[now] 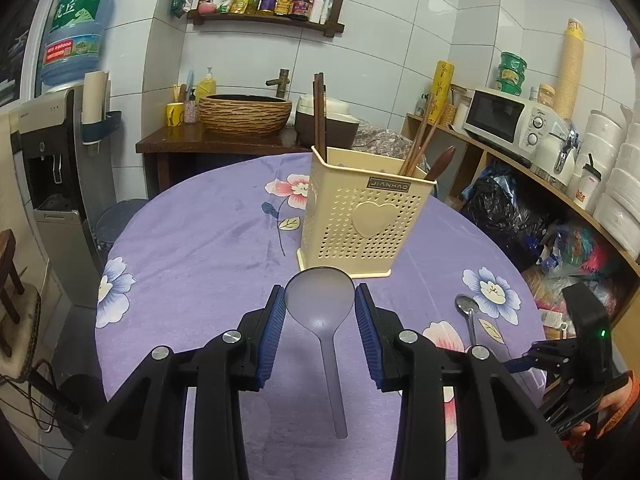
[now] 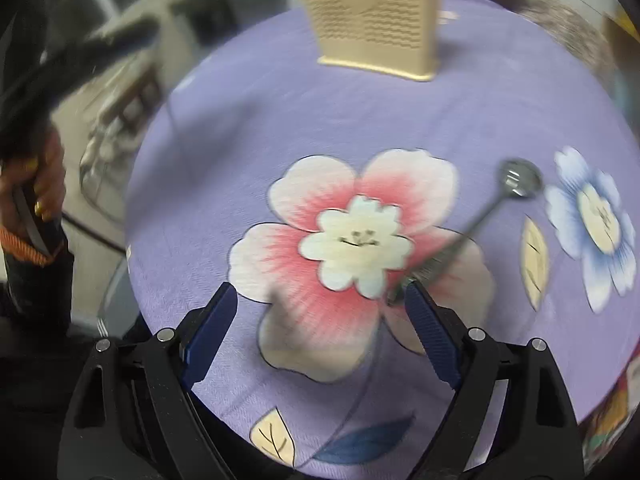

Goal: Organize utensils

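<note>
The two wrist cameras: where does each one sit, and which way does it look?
Left wrist view: on the left gripper, looking across the purple tablecloth at the cream utensil holder; its fingers grip a translucent rice paddle; the right gripper shows too.
Right wrist view: on the right gripper, angled steeply down at the tablecloth; jaws open, a hand at left.
Shared: holder and metal spoon.

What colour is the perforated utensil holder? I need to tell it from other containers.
Cream-yellow utensil holder with a raised heart on its front; clearest in the left wrist view.
</note>
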The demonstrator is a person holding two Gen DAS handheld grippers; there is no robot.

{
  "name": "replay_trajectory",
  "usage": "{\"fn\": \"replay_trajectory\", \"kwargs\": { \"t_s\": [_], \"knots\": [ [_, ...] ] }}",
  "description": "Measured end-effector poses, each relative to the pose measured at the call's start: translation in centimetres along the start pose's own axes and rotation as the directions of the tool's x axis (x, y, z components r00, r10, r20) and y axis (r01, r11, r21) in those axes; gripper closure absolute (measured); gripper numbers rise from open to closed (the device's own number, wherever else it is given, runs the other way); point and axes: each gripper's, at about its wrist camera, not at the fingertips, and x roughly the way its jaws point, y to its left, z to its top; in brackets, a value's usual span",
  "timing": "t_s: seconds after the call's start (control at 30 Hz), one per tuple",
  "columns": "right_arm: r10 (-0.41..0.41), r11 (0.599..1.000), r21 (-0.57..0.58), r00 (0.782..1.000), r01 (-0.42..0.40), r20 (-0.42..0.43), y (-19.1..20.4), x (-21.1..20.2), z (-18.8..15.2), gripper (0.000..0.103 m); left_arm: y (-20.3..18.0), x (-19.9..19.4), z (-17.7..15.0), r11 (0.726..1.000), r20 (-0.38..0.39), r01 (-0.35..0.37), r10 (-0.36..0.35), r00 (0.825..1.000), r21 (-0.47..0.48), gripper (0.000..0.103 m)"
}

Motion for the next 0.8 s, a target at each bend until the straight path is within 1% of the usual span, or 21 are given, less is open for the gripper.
{"fn": "replay_trajectory", "kwargs": {
  "t_s": [0.07,0.1,0.13,0.17,0.2,0.27,0.3,0.37,0.4,0.43,0.53,0.63,0.7,0.77,0.8],
  "knots": [
    [-0.034,0.996,0.08,0.996,0.028,0.077,-1.1,-1.6,-0.2,0.018,-0.2,0.0,0.0,1.0,0.001,0.004,-0.004,1.0,0.001,0.067],
    [-0.065,0.993,0.109,0.993,0.054,0.1,-1.6,-2.0,0.0,0.018,-0.3,0.0,-0.1,1.0,0.0,0.004,-0.004,1.0,0.003,0.067],
    [-0.147,0.979,0.16,0.981,0.126,0.127,-2.0,-2.4,0.2,0.018,-0.4,0.1,-0.2,1.0,-0.001,0.004,-0.004,1.0,0.006,0.067],
    [-0.211,0.962,0.204,0.968,0.181,0.138,-2.3,-2.4,0.4,0.018,-0.5,0.2,-0.2,1.0,-0.005,0.006,-0.006,1.0,0.008,0.067],
    [-0.255,0.945,0.245,0.956,0.216,0.145,-2.7,-2.3,0.5,0.018,-0.5,0.2,-0.1,1.0,-0.006,0.007,-0.007,1.0,0.008,0.067],
    [-0.308,0.922,0.292,0.939,0.255,0.152,-3.3,-1.7,1.0,0.018,-0.6,0.2,-0.1,1.0,-0.004,0.009,-0.009,1.0,0.01,0.067],
    [-0.355,0.903,0.307,0.924,0.3,0.141,-3.7,-1.1,1.4,0.018,-0.7,0.1,-0.1,1.0,-0.003,0.009,-0.009,1.0,0.012,0.067],
    [-0.418,0.874,0.319,0.902,0.366,0.111,-5.0,-0.3,1.8,0.018,-0.7,0.2,-0.1,1.0,-0.004,0.009,-0.009,1.0,0.012,0.067],
    [-0.428,0.868,0.322,0.898,0.379,0.098,-5.3,0.2,2.2,0.018,-0.7,0.2,-0.1,1.0,-0.005,0.009,-0.009,1.0,0.013,0.067],
    [-0.427,0.866,0.324,0.9,0.381,0.084,-5.8,0.9,2.4,0.018,-0.7,0.2,-0.1,1.0,-0.007,0.009,-0.009,1.0,0.014,0.067],
    [-0.435,0.857,0.331,0.899,0.394,0.058,-6.3,2.2,3.2,0.026,-0.8,0.2,-0.1,1.0,-0.008,0.009,-0.009,1.0,0.015,0.067],
    [-0.434,0.849,0.366,0.898,0.381,0.071,-7.1,2.5,4.0,0.027,-0.8,0.3,-0.1,1.0,-0.009,0.007,-0.007,1.0,0.013,0.067],
    [-0.406,0.852,0.399,0.909,0.34,0.091,-7.8,2.6,4.5,0.029,-0.7,0.4,0.0,1.0,-0.011,0.007,-0.007,1.0,0.01,0.067],
    [-0.334,0.864,0.439,0.933,0.248,0.131,-8.6,2.2,4.8,0.036,-0.7,0.4,0.0,1.0,-0.011,0.006,-0.006,1.0,0.009,0.067],
    [-0.316,0.864,0.45,0.938,0.225,0.139,-8.7,2.1,4.9,0.038,-0.7,0.5,0.0,1.0,-0.012,0.007,-0.007,1.0,0.009,0.067]
  ]
}}
